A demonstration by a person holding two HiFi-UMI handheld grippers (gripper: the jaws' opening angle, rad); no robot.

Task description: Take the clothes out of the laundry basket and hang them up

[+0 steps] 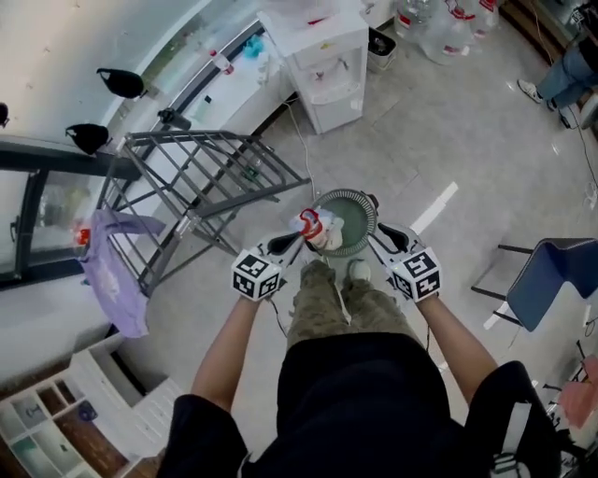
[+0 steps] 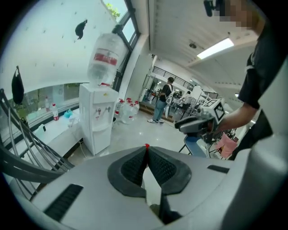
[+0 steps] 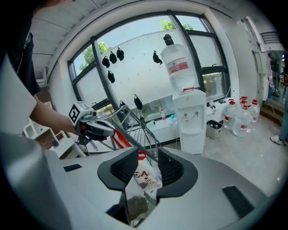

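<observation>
A round green laundry basket [image 1: 360, 207] sits on the floor in front of my feet. Above it, my left gripper [image 1: 301, 235] is shut on a bunched white and red garment [image 1: 311, 227]; only a red speck shows at its closed tips [image 2: 146, 148]. In the right gripper view, that garment [image 3: 145, 176] hangs from the left gripper [image 3: 101, 130] and runs down between the jaws of my right gripper [image 3: 147, 156]. Those jaws stand apart, and the pads do not press the cloth. The right gripper [image 1: 374, 233] is level with the left one.
A grey folding drying rack [image 1: 201, 173] stands to the left with a purple garment [image 1: 117, 271] hung on its near end. A white water dispenser [image 1: 322, 61] is behind it, and a blue chair [image 1: 551, 280] stands at the right. Several water bottles [image 1: 448, 28] stand at the back.
</observation>
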